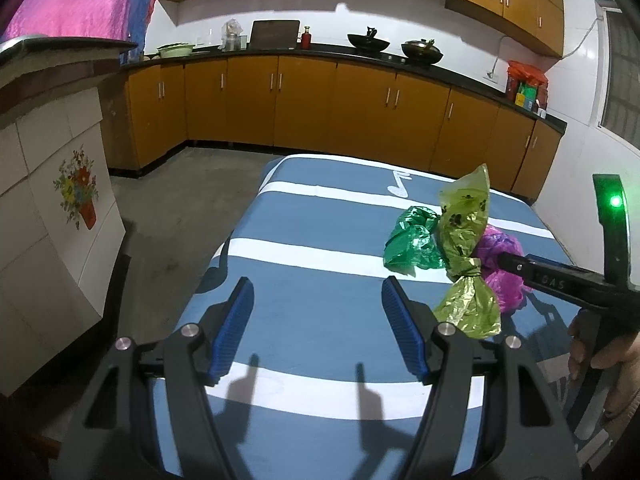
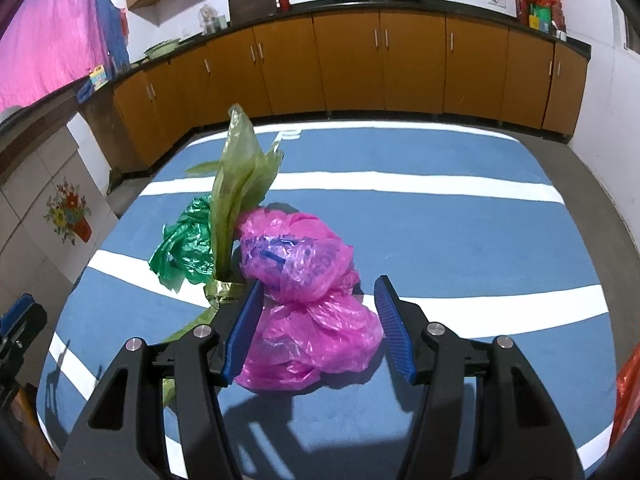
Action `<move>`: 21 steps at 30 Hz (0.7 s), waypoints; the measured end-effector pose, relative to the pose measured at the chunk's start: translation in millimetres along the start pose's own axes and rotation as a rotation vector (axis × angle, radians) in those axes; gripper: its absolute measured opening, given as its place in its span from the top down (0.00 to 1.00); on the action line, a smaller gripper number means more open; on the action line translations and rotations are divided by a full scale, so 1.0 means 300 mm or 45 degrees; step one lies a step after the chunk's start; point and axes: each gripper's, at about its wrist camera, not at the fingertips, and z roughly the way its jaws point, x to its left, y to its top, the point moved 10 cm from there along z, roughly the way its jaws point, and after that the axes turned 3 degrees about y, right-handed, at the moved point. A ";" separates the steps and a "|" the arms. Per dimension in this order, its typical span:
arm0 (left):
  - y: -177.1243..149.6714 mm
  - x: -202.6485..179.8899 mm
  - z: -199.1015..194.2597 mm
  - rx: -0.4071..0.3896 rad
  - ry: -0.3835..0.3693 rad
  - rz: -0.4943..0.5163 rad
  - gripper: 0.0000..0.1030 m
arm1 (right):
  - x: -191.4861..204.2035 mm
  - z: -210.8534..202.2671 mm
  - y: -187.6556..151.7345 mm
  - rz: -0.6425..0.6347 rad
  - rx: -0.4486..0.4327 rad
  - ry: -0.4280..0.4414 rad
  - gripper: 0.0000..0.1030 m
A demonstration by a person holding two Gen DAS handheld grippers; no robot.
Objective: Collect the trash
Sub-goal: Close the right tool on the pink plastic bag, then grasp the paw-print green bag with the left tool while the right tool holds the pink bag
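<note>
Three crumpled plastic bags lie together on a blue table with white stripes [image 2: 420, 220]: a pink bag [image 2: 304, 300], a knotted yellow-green bag [image 2: 236, 184] and a dark green bag [image 2: 186, 244]. My right gripper [image 2: 318, 308] is open, its blue pads around the pink bag, left pad [image 2: 244, 330] beside the yellow-green bag's knot. My left gripper [image 1: 316, 312] is open and empty above the table [image 1: 320, 220], left of the bags. In the left wrist view the yellow-green bag [image 1: 466, 248], dark green bag [image 1: 412, 244] and pink bag [image 1: 502, 268] show, with the right gripper's finger [image 1: 560, 280] among them.
Orange kitchen cabinets [image 1: 304, 100] with a black counter run along the far wall, carrying woks [image 1: 368, 44] and bottles. A tiled counter with a flower decal [image 1: 76, 188] stands left of the table. An orange bag [image 2: 628, 392] shows at the right edge.
</note>
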 end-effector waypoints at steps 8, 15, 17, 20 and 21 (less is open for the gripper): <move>-0.011 0.010 0.018 0.017 -0.003 -0.005 0.37 | -0.013 0.023 -0.037 0.001 0.077 0.024 0.73; -0.015 0.000 0.027 0.024 -0.018 -0.003 0.37 | -0.149 -0.048 -0.047 0.091 0.030 -0.065 0.76; -0.015 -0.008 0.027 0.024 -0.023 0.004 0.37 | -0.190 -0.068 -0.048 0.118 0.017 -0.092 0.76; -0.016 -0.021 0.026 0.025 -0.029 0.012 0.37 | -0.258 -0.107 -0.052 0.169 -0.006 -0.134 0.76; -0.015 -0.028 0.026 0.025 -0.033 0.016 0.37 | -0.279 -0.122 -0.054 0.187 -0.015 -0.142 0.76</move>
